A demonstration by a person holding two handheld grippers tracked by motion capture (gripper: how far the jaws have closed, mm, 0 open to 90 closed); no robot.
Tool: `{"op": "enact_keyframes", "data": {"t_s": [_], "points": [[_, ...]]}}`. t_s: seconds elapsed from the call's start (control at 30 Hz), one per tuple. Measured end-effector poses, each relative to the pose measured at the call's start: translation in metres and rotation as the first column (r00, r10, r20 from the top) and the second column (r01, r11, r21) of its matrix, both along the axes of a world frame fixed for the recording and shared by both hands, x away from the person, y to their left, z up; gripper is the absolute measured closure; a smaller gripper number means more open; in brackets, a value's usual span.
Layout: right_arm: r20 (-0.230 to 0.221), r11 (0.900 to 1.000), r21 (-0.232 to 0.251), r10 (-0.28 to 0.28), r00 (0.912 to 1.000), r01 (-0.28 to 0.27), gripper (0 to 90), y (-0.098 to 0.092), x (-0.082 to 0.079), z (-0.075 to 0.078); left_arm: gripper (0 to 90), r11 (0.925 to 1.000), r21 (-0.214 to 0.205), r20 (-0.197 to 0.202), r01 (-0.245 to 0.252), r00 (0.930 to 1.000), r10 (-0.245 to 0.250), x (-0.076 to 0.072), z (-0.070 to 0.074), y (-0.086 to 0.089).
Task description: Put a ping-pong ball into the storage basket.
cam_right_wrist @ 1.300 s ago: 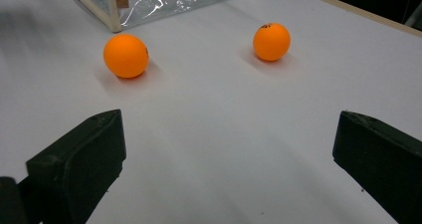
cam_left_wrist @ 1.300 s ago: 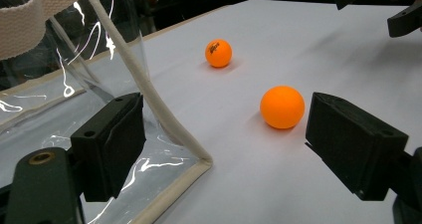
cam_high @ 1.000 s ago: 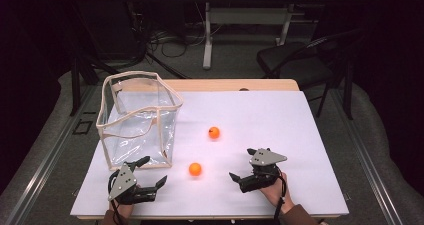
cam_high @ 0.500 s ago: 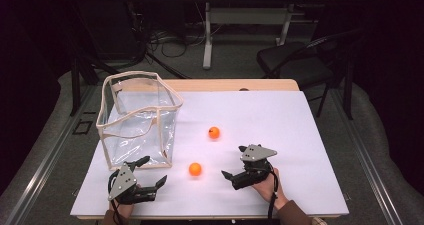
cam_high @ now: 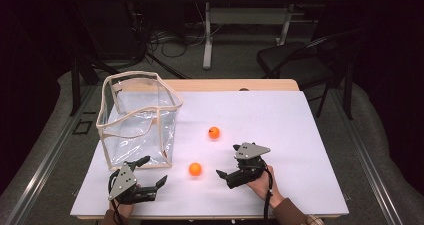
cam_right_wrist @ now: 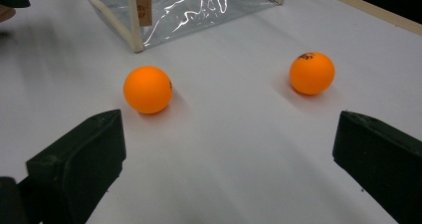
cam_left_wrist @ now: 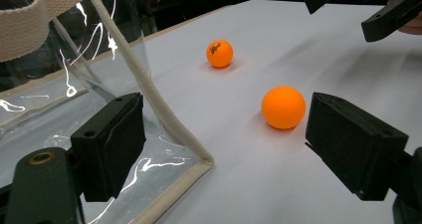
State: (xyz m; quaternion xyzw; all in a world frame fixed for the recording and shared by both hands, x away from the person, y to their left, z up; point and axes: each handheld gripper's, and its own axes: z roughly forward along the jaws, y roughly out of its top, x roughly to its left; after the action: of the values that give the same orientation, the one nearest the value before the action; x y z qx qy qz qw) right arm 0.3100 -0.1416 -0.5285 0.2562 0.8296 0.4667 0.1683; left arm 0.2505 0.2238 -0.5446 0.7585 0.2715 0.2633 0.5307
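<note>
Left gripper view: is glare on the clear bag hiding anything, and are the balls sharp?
Left gripper view: white glare streaks on the clear bag, yet its cream trim reads clearly; near ball sharp, far ball slightly soft. Right gripper view: both balls crisp, soft shadows beneath. High view: table evenly lit, surroundings dark.

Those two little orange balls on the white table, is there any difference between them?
Position: the near ball lies between the left tongs and the right tongs; the far ball lies farther up the white table, away from both.

Markings: the far ball shows a dark printed mark on top; the near ball shows only a sliver of print at its edge.

Both look the same size and colour, and neither is held.
</note>
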Motion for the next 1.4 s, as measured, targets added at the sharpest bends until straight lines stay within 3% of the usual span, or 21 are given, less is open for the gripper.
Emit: {"op": "enact_keyframes", "data": {"t_s": [0.1,0.7,1.4], "points": [[-0.014,0.9996,-0.017,0.020,0.9997,-0.021,0.0,0.012,0.004,0.000,15.8,1.0000,0.001,0.000,0.003,1.0000,-0.003,0.000,0.000,0.000],[-0.050,0.9969,-0.047,0.061,0.9969,-0.063,0.0,0.037,0.012,-0.005,15.8,1.0000,0.000,-0.001,0.006,1.0000,-0.006,0.001,0.000,-0.001],[-0.081,0.9930,-0.050,0.103,0.9914,-0.107,0.0,0.059,0.019,-0.010,15.8,1.0000,0.002,0.000,0.007,1.0000,-0.007,0.001,0.000,-0.001]]}}
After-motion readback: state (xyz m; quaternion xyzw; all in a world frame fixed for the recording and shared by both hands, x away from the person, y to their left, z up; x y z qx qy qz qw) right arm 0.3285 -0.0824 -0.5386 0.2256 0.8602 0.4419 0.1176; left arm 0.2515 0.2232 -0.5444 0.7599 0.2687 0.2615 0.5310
